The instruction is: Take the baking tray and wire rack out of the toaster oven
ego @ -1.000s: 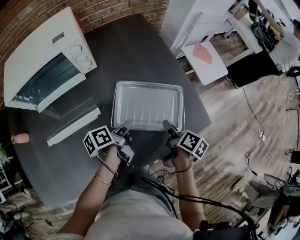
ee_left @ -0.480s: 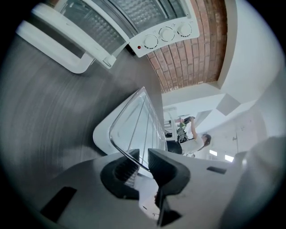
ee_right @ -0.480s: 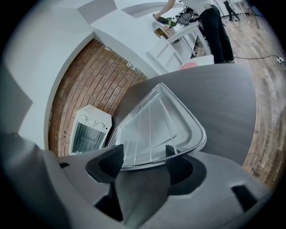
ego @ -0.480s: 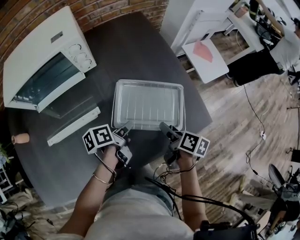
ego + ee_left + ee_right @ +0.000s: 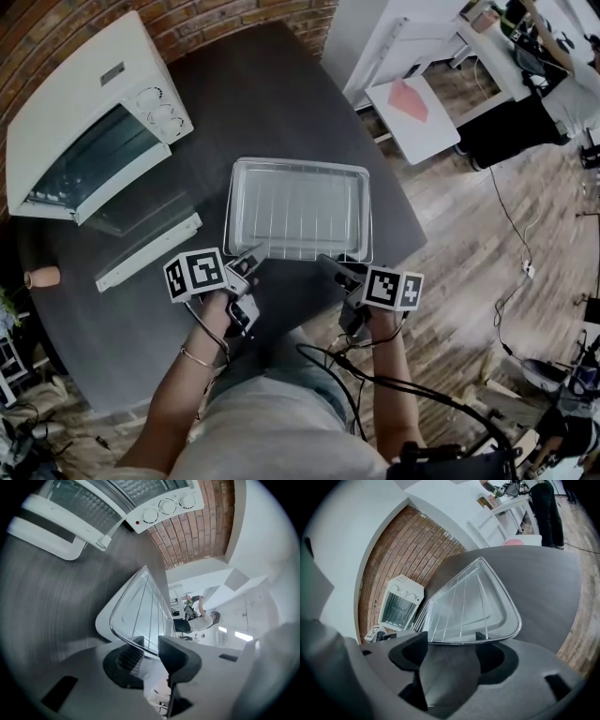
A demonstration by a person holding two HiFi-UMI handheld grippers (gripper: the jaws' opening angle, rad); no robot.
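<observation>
I'd judge the shiny metal baking tray (image 5: 300, 165) and its wire rack (image 5: 295, 211) light, stiff and slick, so pinch the near rim. The left tool (image 5: 253, 255) at seven o'clock sits narrowly astride it. The right tool (image 5: 328, 263) at five gapes wide. Both have just been opening.

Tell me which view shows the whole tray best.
The head view: the tray shows whole, from above, with the rack. The left gripper view shows it slanted, partly hidden; the right gripper view shows it foreshortened, near rim partly covered.

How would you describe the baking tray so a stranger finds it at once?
On the dark round table, right of the white toaster oven, lies the baking tray. It alone is shiny metal, with a wire rack inside.
</observation>
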